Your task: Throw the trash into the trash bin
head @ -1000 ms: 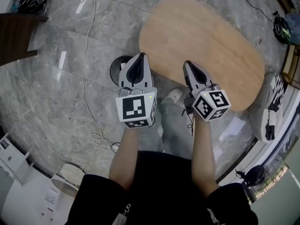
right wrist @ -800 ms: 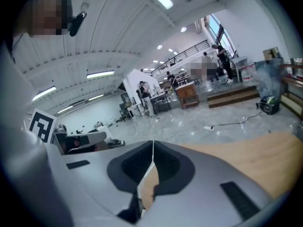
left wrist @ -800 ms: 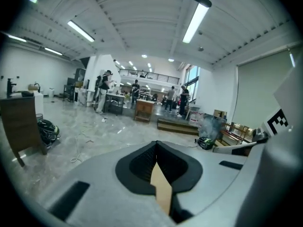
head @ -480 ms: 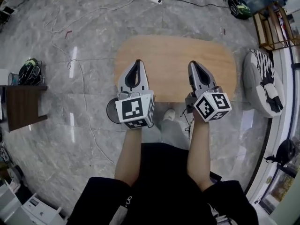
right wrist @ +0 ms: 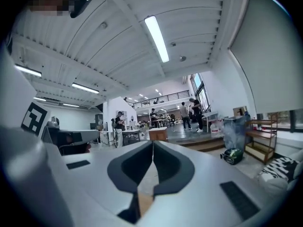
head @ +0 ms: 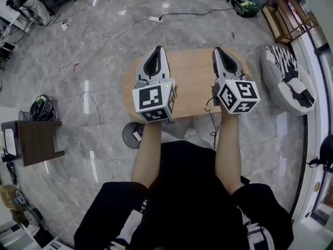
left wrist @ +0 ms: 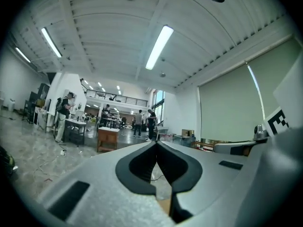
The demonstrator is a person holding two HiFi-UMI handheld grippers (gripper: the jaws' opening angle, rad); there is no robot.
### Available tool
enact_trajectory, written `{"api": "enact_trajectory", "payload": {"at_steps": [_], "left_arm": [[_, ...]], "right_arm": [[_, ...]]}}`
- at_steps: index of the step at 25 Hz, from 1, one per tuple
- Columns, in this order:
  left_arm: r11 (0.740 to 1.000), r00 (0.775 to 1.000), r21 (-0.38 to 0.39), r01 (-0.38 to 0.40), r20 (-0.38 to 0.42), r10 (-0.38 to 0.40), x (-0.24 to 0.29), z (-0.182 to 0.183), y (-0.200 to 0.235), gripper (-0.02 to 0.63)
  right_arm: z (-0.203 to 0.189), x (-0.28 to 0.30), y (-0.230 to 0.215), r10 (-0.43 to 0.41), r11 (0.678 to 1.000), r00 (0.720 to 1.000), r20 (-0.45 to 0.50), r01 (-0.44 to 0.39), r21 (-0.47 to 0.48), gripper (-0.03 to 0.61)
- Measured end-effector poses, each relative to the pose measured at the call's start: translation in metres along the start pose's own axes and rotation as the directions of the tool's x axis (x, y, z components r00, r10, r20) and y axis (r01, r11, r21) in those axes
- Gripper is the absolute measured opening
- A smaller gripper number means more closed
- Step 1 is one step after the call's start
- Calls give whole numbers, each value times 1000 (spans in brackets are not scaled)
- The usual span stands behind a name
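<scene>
Trash unseen on the oval light-wood worktop [head: 192, 82], so I can't judge handling; left hand-held gripper [head: 158, 49] and right hand-held gripper [head: 217, 50] clenched, empty.

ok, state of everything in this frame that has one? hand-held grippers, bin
left hand-held gripper: shut, empty, above the wooden table
right hand-held gripper: shut, empty, above the same table
trash bin: upright, top open, something pale inside
</scene>
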State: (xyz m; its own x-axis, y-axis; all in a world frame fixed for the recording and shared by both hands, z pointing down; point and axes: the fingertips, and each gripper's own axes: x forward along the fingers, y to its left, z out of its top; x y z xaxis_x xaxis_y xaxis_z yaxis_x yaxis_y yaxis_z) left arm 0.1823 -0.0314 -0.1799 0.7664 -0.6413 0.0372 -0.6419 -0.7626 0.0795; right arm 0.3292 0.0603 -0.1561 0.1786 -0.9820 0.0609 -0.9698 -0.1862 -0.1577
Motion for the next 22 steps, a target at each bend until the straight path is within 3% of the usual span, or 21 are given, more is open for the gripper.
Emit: {"api": "enact_trajectory", "payload": {"at_steps": [7, 22], "left_arm": [[999, 998, 31, 19, 51, -20, 14, 33, -29, 2], [999, 997, 37, 20, 77, -23, 31, 40, -60, 2]], "right_arm": [[37, -4, -13, 23, 999, 998, 52, -21, -40, 14], [52, -5, -33, 68, 995, 995, 72, -62, -78, 14]]}}
